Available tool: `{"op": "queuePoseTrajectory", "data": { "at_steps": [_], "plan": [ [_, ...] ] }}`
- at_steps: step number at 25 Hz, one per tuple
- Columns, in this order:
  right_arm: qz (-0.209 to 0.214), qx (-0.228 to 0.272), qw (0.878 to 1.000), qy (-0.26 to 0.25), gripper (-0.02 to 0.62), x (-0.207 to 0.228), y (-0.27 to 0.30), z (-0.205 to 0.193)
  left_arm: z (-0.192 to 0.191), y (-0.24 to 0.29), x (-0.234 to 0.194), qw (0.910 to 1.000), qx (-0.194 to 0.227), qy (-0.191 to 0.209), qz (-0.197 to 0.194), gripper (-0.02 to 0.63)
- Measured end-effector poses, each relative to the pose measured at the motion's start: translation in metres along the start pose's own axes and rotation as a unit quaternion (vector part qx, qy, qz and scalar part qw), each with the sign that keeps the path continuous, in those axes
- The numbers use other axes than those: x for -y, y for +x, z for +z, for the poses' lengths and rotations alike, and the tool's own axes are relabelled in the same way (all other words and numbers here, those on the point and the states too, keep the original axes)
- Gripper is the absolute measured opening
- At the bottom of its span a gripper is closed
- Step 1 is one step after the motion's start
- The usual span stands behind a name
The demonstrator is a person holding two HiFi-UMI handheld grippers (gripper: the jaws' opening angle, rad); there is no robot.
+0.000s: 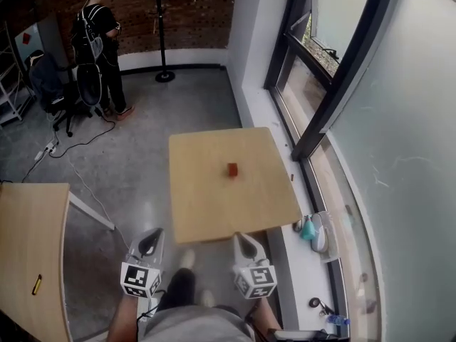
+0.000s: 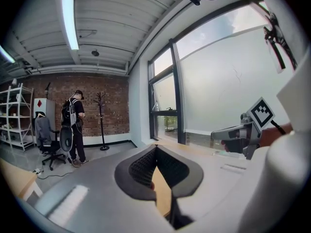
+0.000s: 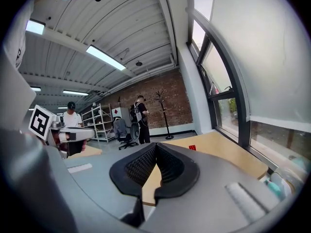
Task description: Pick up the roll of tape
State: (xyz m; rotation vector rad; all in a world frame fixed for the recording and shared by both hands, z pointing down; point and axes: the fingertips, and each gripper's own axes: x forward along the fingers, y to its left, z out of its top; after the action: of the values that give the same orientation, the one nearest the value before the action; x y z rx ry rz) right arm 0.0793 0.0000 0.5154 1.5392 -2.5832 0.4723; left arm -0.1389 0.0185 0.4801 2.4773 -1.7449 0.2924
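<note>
A small red object (image 1: 232, 169), apparently the roll of tape, sits near the middle of a light wooden table (image 1: 206, 205). In the right gripper view the same red object (image 3: 193, 147) shows far ahead on the tabletop. My left gripper (image 1: 152, 234) and right gripper (image 1: 243, 236) hover side by side just short of the table's near edge, well away from the object. Both are shut and empty, jaw tips touching. The left gripper (image 2: 156, 148) and the right gripper (image 3: 155, 144) each point toward the table.
A person with a backpack (image 1: 100, 41) stands at the far left by an office chair (image 1: 53, 84). A coat stand (image 1: 163, 27) is behind the table. A second wooden table (image 1: 28, 248) lies at left. Windows and a sill (image 1: 313, 241) run along the right. Cables (image 1: 71, 148) cross the floor.
</note>
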Motion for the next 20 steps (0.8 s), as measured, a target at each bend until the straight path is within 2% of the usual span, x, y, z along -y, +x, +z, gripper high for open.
{"op": "queuePoseTrajectory", "data": {
  "at_steps": [11, 20],
  "plan": [
    [-0.033, -0.001, 0.999, 0.017, 0.014, 0.015, 0.048, 0.015, 0.007, 0.077, -0.021, 0.9988, -0.003, -0.002, -0.049, 0.000],
    [-0.078, 0.007, 0.997, 0.026, 0.014, 0.043, 0.088, 0.036, 0.019, 0.143, -0.037, 0.9954, 0.000, 0.005, -0.096, 0.000]
  ]
}}
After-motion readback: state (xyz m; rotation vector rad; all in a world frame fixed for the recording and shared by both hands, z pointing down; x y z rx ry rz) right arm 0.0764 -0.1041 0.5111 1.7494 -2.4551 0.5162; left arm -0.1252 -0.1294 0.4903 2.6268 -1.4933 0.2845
